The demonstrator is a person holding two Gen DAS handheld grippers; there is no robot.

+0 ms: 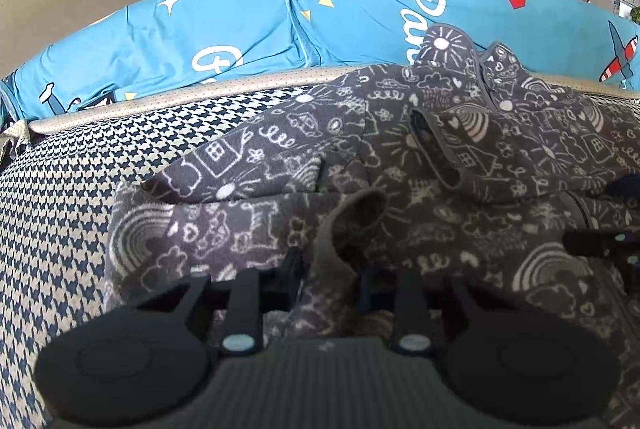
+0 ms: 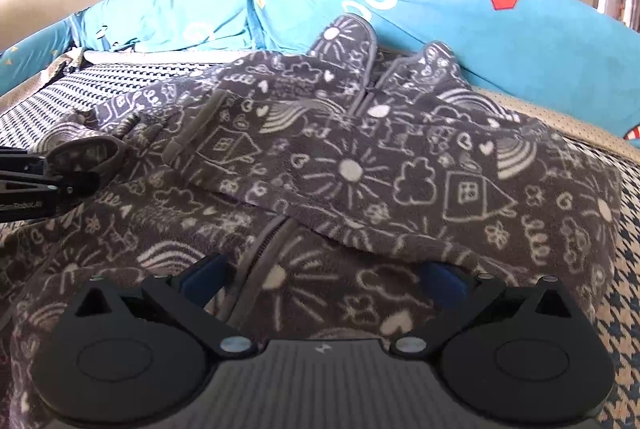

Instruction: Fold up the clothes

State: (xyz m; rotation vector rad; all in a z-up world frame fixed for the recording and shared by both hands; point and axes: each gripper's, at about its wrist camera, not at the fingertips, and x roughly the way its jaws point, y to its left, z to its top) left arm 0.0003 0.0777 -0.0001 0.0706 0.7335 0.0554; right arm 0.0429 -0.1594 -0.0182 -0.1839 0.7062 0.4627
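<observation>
One grey fleece jacket (image 2: 320, 165) on houndstooth cover (image 1: 60, 189), left gripper (image 1: 328, 285) pinching it, right gripper (image 2: 324, 277) spread.

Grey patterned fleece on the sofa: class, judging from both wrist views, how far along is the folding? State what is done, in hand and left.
Done: the fleece lies on the houndstooth seat cover, sleeves crossed over its front. In hand: the left gripper pinches a cuff; the right gripper straddles the zip, open. Left: folding the body into a compact stack; the collar still stands against the blue cushion.
</observation>
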